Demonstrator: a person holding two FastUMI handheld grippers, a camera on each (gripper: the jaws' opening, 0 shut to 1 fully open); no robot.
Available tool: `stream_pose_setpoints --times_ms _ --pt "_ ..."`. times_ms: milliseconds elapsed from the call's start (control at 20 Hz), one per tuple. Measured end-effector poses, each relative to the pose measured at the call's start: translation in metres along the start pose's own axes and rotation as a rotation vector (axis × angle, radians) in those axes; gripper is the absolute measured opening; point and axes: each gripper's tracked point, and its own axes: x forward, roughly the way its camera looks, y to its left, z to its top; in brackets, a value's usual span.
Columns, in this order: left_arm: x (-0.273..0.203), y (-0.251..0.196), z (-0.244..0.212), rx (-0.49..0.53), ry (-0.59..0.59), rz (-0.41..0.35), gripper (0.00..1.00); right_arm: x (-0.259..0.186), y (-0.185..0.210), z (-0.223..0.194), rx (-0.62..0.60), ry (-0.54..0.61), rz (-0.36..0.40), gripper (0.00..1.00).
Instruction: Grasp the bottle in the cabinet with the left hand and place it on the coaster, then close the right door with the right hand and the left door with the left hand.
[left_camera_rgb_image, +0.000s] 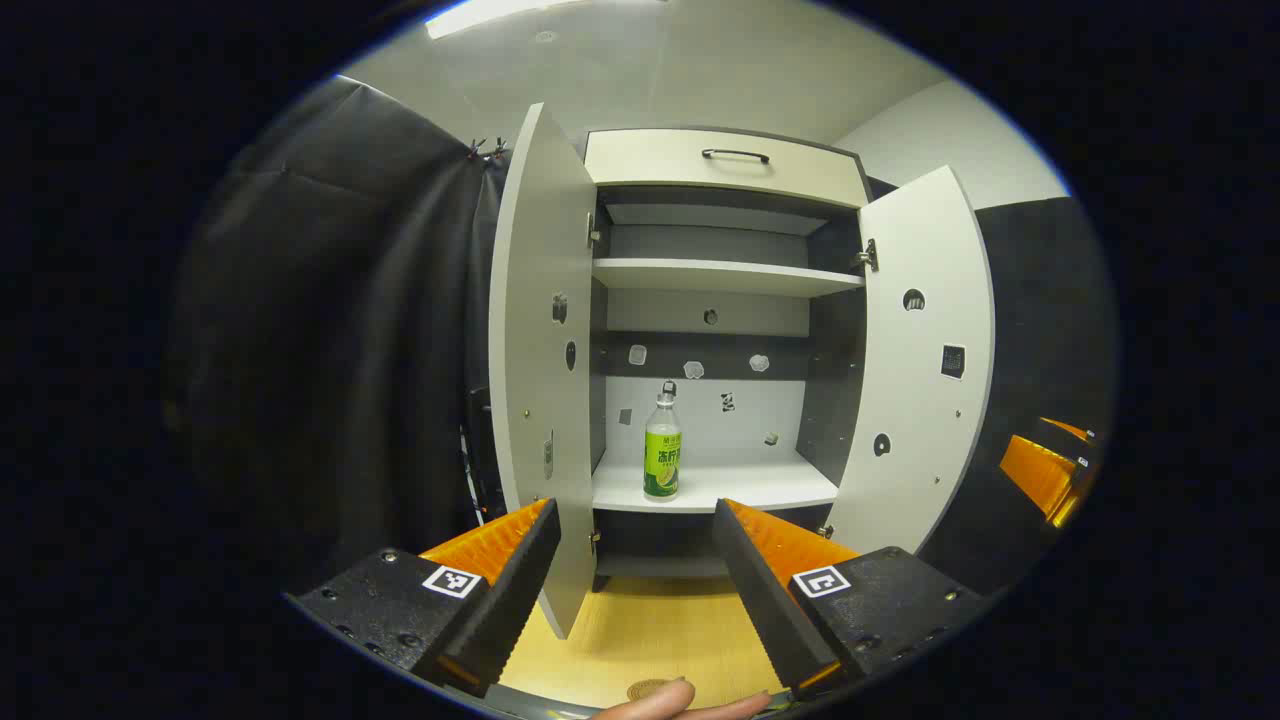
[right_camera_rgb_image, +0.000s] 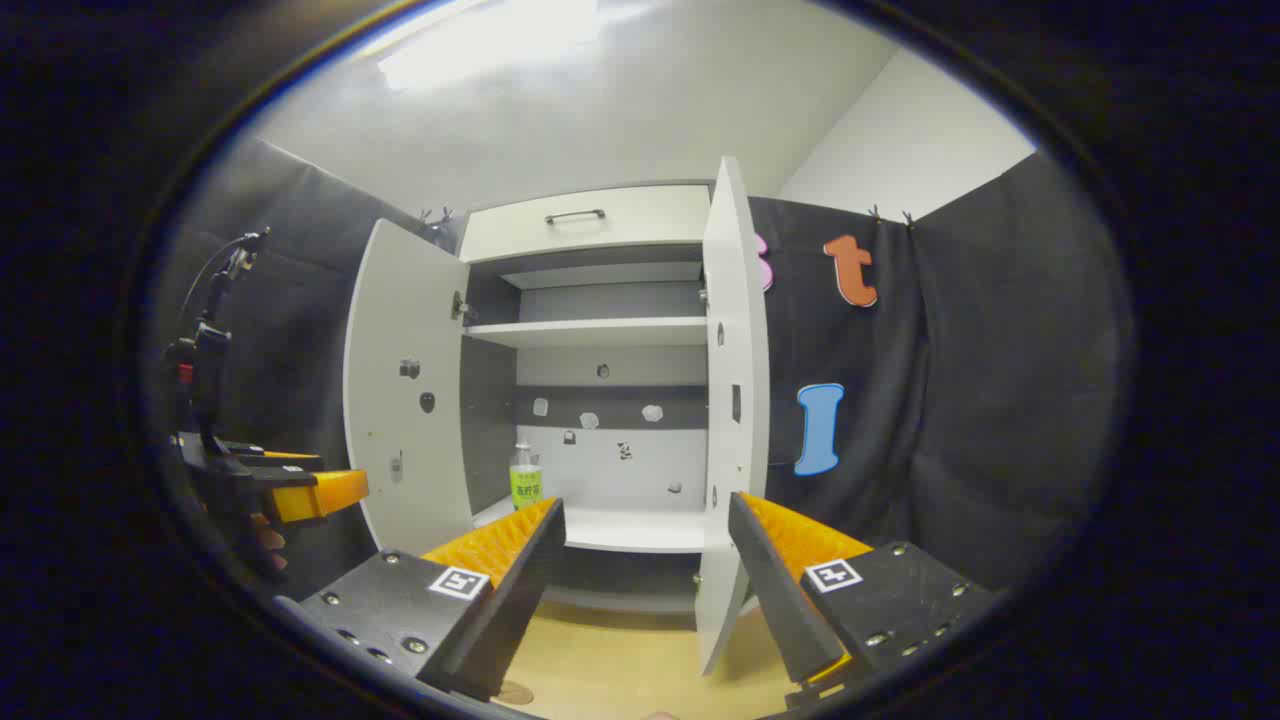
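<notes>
Left gripper view: left tool (left_camera_rgb_image: 635, 560) spread wide, holding nothing, hanging short of the cabinet (left_camera_rgb_image: 725, 170) above the wooden worktop (left_camera_rgb_image: 650, 640). Both doors swung open, left door (left_camera_rgb_image: 540, 340) edge-on, right door (left_camera_rgb_image: 925, 350) angled outward. Bottle (left_camera_rgb_image: 662, 443) upright on the lower shelf (left_camera_rgb_image: 740, 488), left of centre, long axis vertical, cap up, label facing the camera. Coaster (left_camera_rgb_image: 648, 688) partly seen at the bottom edge, a fingertip (left_camera_rgb_image: 665, 700) just beside it.

Right gripper view: right tool (right_camera_rgb_image: 645, 560) likewise wide apart and empty, facing the open cabinet. Bottle (right_camera_rgb_image: 525, 476) standing upright at the shelf's left end, near the left door (right_camera_rgb_image: 405, 400); right door (right_camera_rgb_image: 735, 400) nearly edge-on. Left tool (right_camera_rgb_image: 300, 490) off to the left; its opening cannot be told there.
</notes>
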Motion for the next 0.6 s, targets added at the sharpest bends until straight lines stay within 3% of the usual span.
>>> stream_pose_setpoints --times_ms 100,500,550,600 --pt "0.002 0.005 0.000 0.002 -0.001 0.018 0.97 0.005 0.003 0.000 0.006 0.001 0.005 0.99" --pt "0.022 -0.001 0.002 0.006 0.008 -0.026 0.97 0.026 0.005 -0.009 -0.004 0.024 -0.012 0.99" --pt "0.026 -0.003 0.002 0.009 0.008 -0.036 0.98 0.028 0.003 -0.011 -0.012 0.030 -0.017 0.94" --pt "0.030 -0.004 0.003 0.008 0.005 -0.038 0.98 0.031 0.002 -0.014 -0.019 0.036 -0.022 0.99"
